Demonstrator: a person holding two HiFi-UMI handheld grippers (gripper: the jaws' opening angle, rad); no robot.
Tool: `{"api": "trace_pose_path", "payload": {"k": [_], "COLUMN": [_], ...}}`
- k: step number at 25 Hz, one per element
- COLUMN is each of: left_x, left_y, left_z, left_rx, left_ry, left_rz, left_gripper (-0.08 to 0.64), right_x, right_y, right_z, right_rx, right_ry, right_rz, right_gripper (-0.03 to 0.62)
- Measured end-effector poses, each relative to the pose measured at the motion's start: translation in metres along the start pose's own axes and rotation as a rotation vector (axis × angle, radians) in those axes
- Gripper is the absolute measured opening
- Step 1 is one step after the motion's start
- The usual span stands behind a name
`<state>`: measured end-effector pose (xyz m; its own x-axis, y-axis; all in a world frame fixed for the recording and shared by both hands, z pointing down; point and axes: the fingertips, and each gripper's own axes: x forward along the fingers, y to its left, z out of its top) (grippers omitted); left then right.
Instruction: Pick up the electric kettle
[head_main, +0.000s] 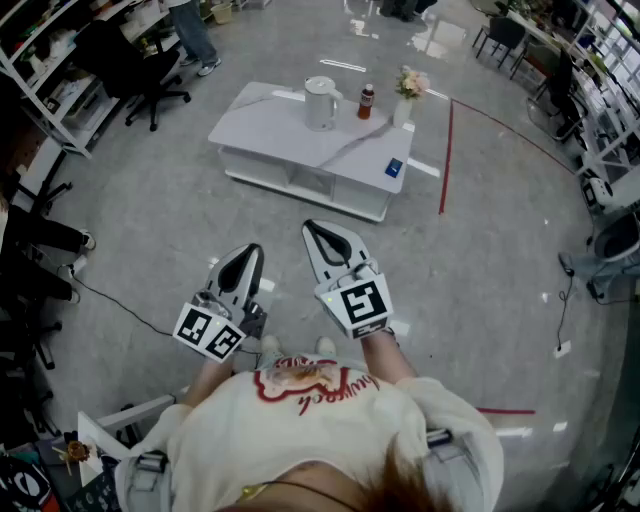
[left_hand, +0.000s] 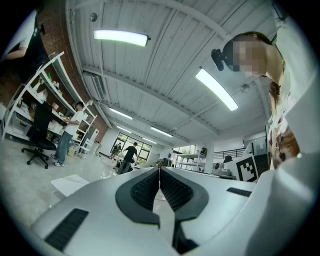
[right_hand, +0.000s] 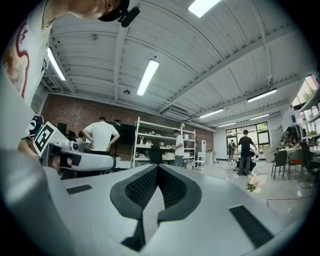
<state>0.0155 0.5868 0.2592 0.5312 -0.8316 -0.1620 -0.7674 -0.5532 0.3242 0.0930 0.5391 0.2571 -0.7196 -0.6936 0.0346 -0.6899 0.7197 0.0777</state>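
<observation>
Well, my left claw and right claw are clenched, empty. I'd near the far white electric kettle, opening one first.

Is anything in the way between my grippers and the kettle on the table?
Nothing visible. Only floor lies between the left gripper, the right gripper and the table. The kettle stands near its far edge, with the bottle apart to its right. Both grippers are shut, empty.

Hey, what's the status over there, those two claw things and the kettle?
Left gripper and right gripper: fingers shut, both empty. White electric kettle upright on low white table ahead, untouched. Small brown bottle stands right of it, apart.
</observation>
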Motion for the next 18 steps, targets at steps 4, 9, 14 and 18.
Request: {"api": "trace_pose_path", "payload": {"k": [4,9,14,18], "left_x": [0.006,0.009,0.008,0.008], "left_y": [0.005,0.008,0.008,0.005], "left_z": [0.004,0.005,0.002,0.0], "left_rx": [0.021,0.02,0.019,0.02], "left_ry": [-0.014,-0.008,0.0,0.008], "left_rz": [-0.007,-0.008,-0.005,-0.002], "left_gripper": [0.014,0.012,0.014,0.014], "right_x": [0.01,0.014,0.012,0.006], "right_y": [-0.003,-0.004,-0.005,-0.007], "right_z": [0.007,0.008,0.008,0.02], "right_rx": [-0.016,-0.026,-0.021,-0.002], "right_ry": [-0.038,-0.039,-0.075,-0.143], "right_rz": [0.007,0.008,0.001,-0.014], "right_gripper": [0.015,0.015,0.015,0.015]}}
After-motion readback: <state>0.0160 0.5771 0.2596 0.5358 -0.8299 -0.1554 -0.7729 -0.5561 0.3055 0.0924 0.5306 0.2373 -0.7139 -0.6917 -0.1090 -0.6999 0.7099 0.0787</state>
